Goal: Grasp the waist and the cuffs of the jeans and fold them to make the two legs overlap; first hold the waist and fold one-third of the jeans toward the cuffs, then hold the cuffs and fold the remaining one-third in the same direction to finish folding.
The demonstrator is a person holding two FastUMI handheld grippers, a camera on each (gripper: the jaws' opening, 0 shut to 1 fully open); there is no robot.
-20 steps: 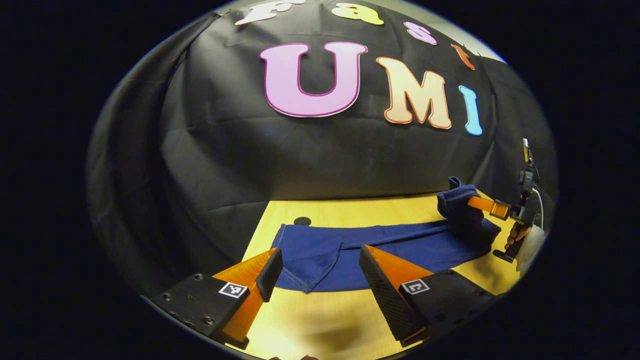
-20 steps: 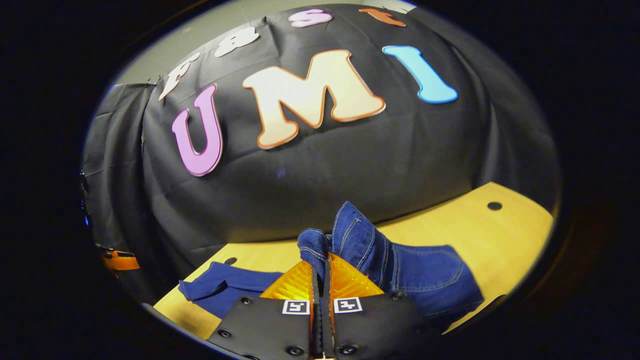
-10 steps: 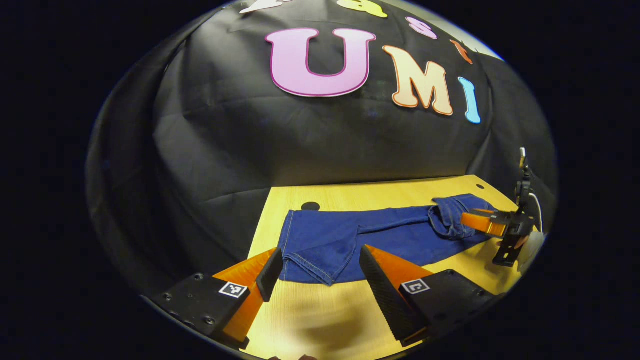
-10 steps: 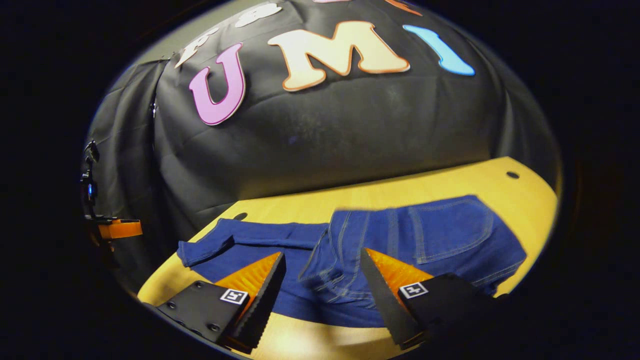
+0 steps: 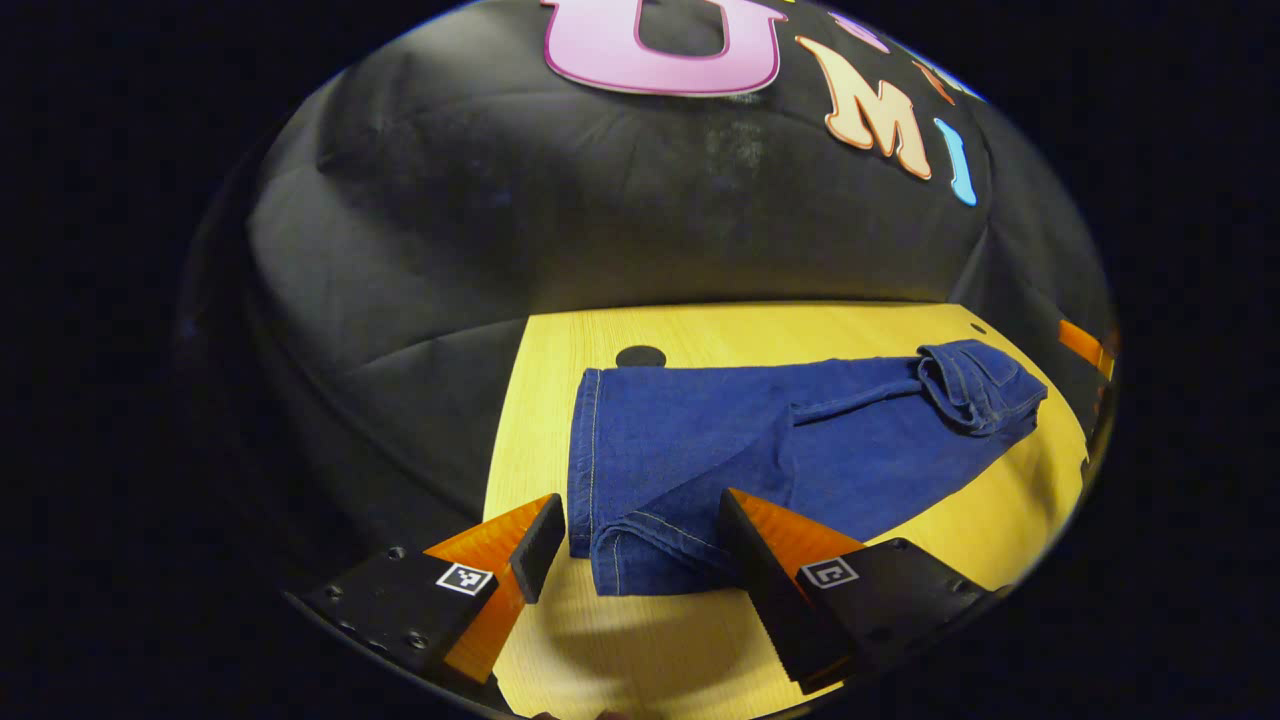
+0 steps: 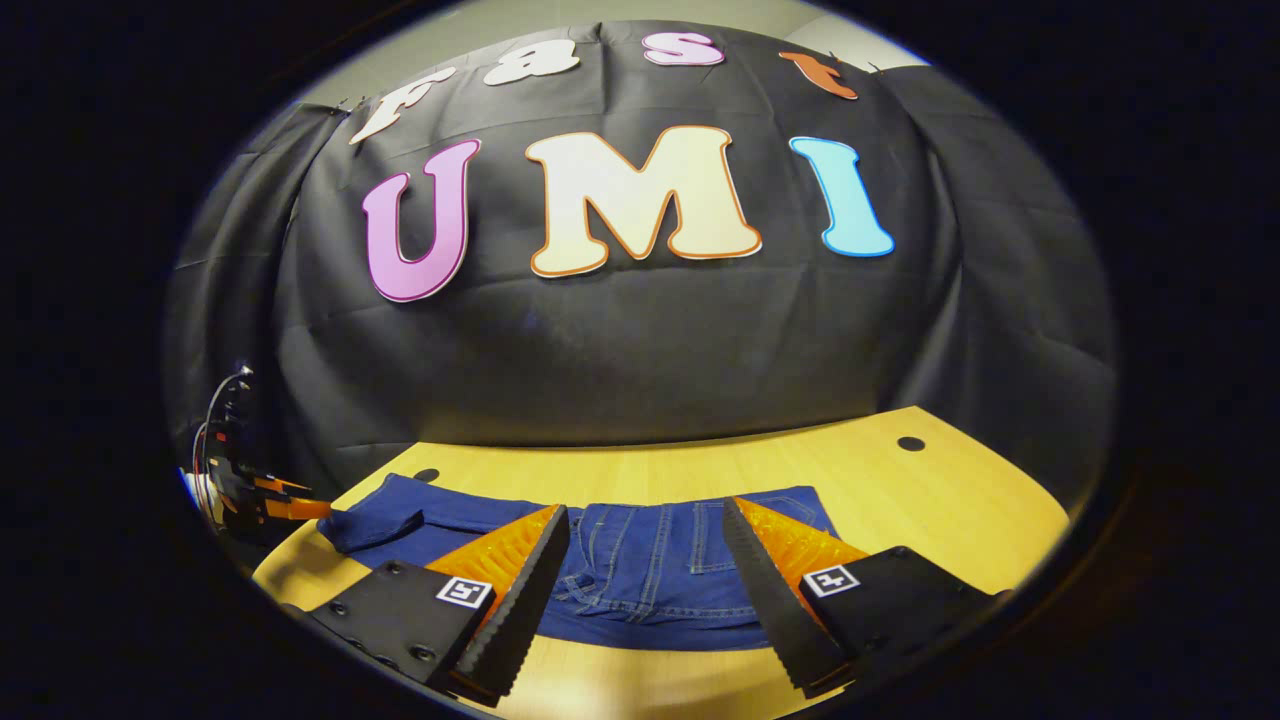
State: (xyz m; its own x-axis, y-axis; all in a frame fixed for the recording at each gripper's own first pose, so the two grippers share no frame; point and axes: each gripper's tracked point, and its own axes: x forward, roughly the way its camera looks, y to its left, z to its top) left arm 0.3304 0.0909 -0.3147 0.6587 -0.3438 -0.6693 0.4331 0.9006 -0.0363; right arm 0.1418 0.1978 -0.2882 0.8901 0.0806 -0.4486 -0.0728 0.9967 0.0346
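Observation:
Blue jeans (image 5: 780, 450) lie flat along the yellow wooden table (image 5: 700, 330), legs stacked one over the other. In the left gripper view the cuffs (image 5: 640, 550) rest just ahead of my left gripper (image 5: 640, 535), which is open and holds nothing; the folded-over waist (image 5: 975, 385) sits at the far right. My right gripper (image 6: 645, 560) hovers open over the waist part (image 6: 660, 575) with its seams and pocket, not touching cloth. The left gripper (image 6: 270, 497) shows small at the left edge of the right gripper view.
The table has round holes (image 5: 641, 356) near its back edge (image 6: 910, 443). The black cloth wall rises directly behind the table. Bare wood lies to the right of the waist (image 6: 950, 510) and in front of the cuffs (image 5: 650, 640).
My right gripper let go of the waist, which dropped folded onto the legs, and drew back. My left gripper stayed open and closed in on the cuffs.

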